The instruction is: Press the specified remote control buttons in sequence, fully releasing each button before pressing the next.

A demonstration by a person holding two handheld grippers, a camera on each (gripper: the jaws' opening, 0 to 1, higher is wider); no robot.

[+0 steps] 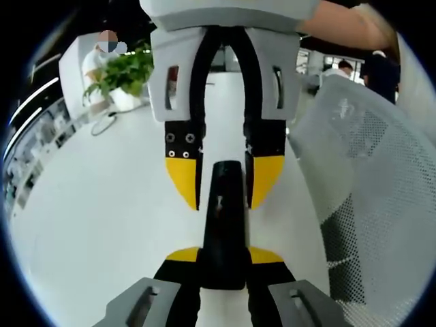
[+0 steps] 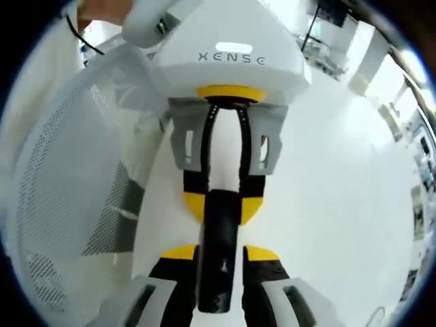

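Observation:
A black remote control (image 1: 225, 225) hangs lengthwise above the white table (image 1: 102, 218), clasped at both ends. In the left gripper view my left gripper (image 1: 223, 255) is shut on the remote's near end, its yellow tips at either side. The right gripper (image 1: 223, 180) reaches in from the top, and its yellow tips flank the far end. In the right gripper view the remote (image 2: 219, 231) runs deep between the right gripper (image 2: 219, 253) jaws, which are shut on it. The left gripper (image 2: 221, 204) faces it and holds the other end. The buttons cannot be made out.
A white mesh chair (image 1: 368, 177) stands close beside the table, also seen as the mesh chair (image 2: 75, 177). A potted plant (image 1: 122, 71) and a thin cable (image 1: 102, 126) sit at the table's far side. A person's hand (image 1: 340, 24) holds the right gripper.

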